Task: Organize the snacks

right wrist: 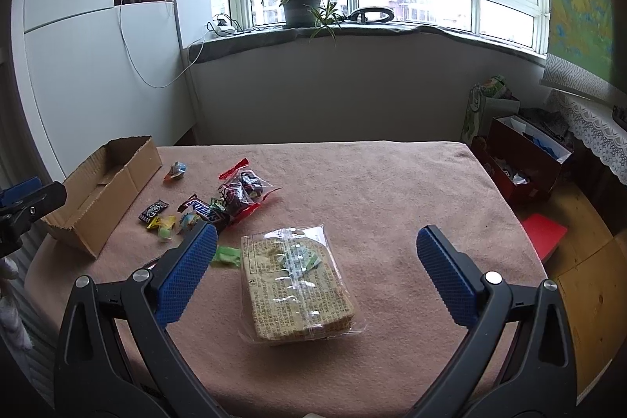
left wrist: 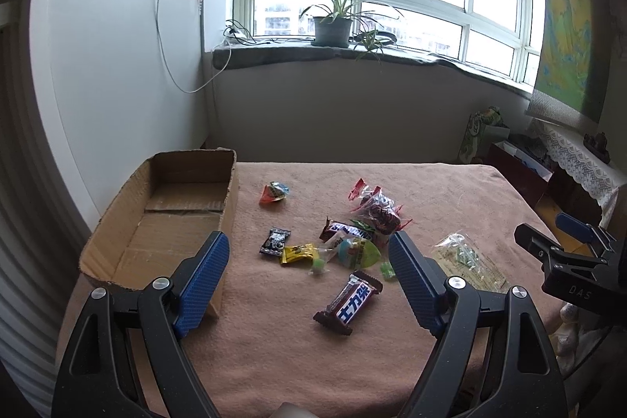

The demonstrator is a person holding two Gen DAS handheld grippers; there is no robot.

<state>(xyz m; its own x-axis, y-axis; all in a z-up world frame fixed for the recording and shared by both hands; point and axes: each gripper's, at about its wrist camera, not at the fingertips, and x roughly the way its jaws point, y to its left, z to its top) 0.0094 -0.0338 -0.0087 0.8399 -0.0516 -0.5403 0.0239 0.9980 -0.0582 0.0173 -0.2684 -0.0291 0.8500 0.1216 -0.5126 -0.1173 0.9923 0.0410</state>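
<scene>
Beside scattered snacks (left wrist: pixel 345 241) — cardboard box (left wrist: pixel 129 222), nothing inside.

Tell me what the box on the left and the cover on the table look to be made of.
Box: apparently corrugated cardboard, matte brown, with ragged torn rims and creased flaps. Table cover: seemingly soft fabric, a pinkish-brown towel or blanket, with a fuzzy matte nap draping over the edges.

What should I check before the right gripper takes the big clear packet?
1. Right gripper open: ok.
2. Big clear packet between its fingers, not yet touched: ok.
3. Cardboard box empty and open on top: ok.
4. Left gripper open, holding nothing: ok.
5. Green candy lies apart from the packet: ok.
6. Packet's weight and stiffness: cannot tell.
</scene>
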